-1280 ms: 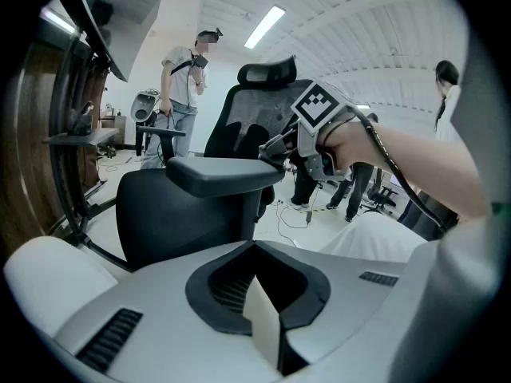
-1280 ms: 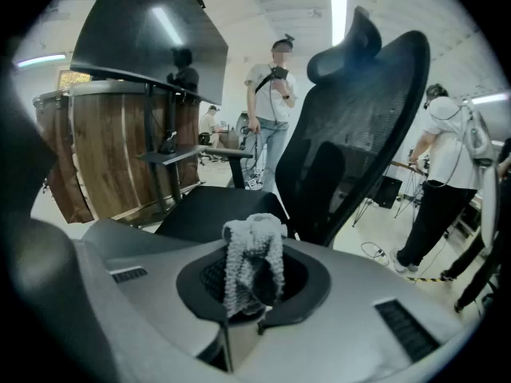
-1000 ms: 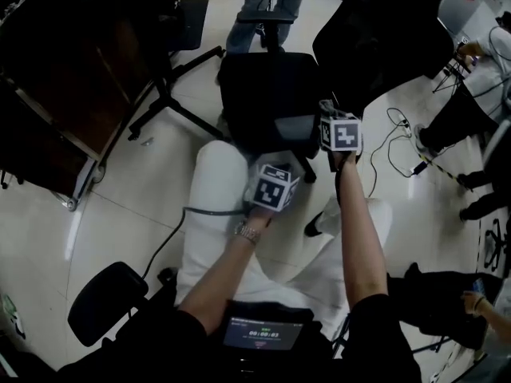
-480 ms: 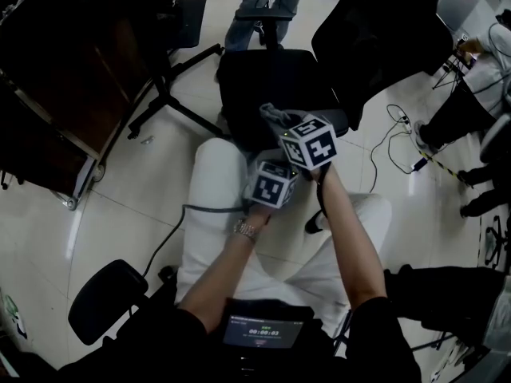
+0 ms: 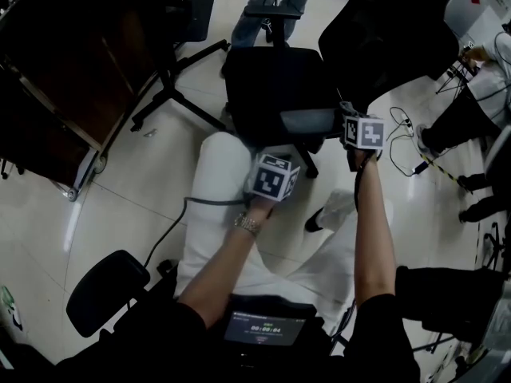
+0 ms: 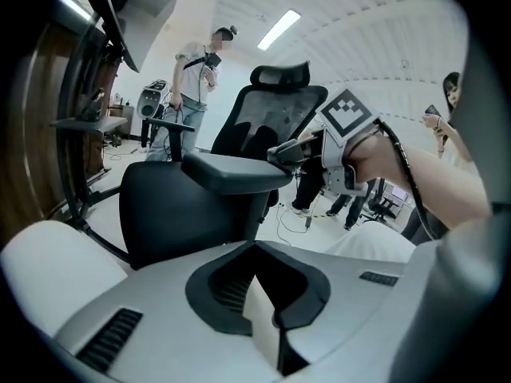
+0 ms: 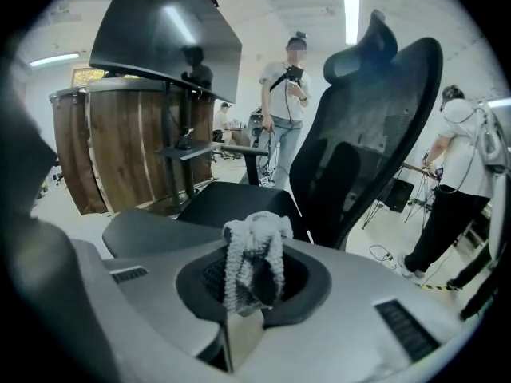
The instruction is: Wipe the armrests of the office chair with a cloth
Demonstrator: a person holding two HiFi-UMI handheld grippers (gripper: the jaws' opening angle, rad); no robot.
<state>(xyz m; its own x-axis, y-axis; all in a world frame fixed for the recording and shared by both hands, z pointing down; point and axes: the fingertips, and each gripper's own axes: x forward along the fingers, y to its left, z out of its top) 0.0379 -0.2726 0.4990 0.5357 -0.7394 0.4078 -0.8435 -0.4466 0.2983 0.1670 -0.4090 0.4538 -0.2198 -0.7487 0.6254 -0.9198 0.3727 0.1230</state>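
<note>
Beside armrest (image 5: 307, 123), right claw (image 7: 246, 295) gripping cloth (image 7: 254, 250)

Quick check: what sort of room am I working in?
Probably an office or lab workspace: a black office chair, a wooden desk, cables across the tiled floor, and a person standing by.

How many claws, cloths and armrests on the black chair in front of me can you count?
Claws: 2 (left claw, right claw)
Cloths: 1 (cloth, pinched in the right claw)
Armrests: 2 (near armrest, far armrest)
Total: 5
</note>
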